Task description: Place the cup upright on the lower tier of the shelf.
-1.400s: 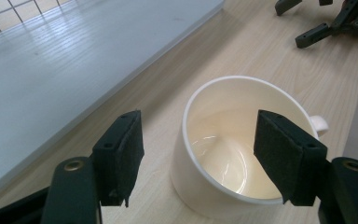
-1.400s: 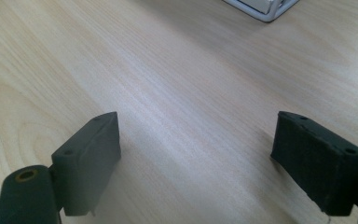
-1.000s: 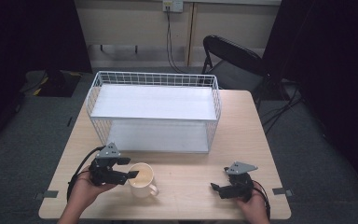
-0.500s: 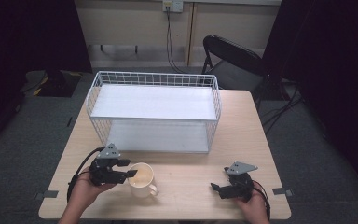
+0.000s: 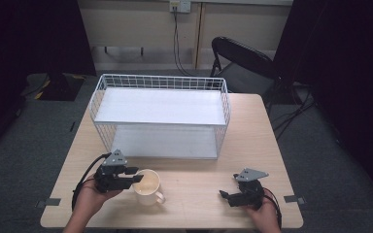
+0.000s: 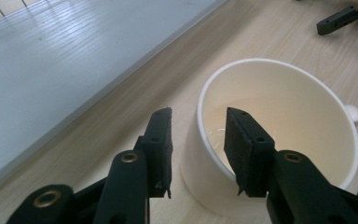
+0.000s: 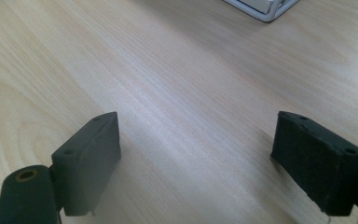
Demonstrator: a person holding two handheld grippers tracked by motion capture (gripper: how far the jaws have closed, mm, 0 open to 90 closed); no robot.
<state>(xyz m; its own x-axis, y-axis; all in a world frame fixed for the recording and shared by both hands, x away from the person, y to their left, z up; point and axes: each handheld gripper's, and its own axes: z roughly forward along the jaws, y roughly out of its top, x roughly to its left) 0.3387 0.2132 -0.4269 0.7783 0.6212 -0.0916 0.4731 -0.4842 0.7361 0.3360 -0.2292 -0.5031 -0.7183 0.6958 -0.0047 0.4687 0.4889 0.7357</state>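
Note:
A cream mug stands upright on the wooden table near its front edge, handle toward the front right. My left gripper reaches it from the left. In the left gripper view the mug is empty and its near wall stands between the jaws of the left gripper, one outside and one inside the rim. These jaws have just been closing, and a small gap still shows beside the outer one. My right gripper rests at the front right, open over bare wood.
A white wire basket holding a white board takes up the middle and back of the table, just behind the mug. A black folding chair stands beyond the far right corner. The right gripper's jaw tips show past the mug.
The left gripper's jaws have drawn closer together around the mug's near wall. Both hands and the mug stay where they were.

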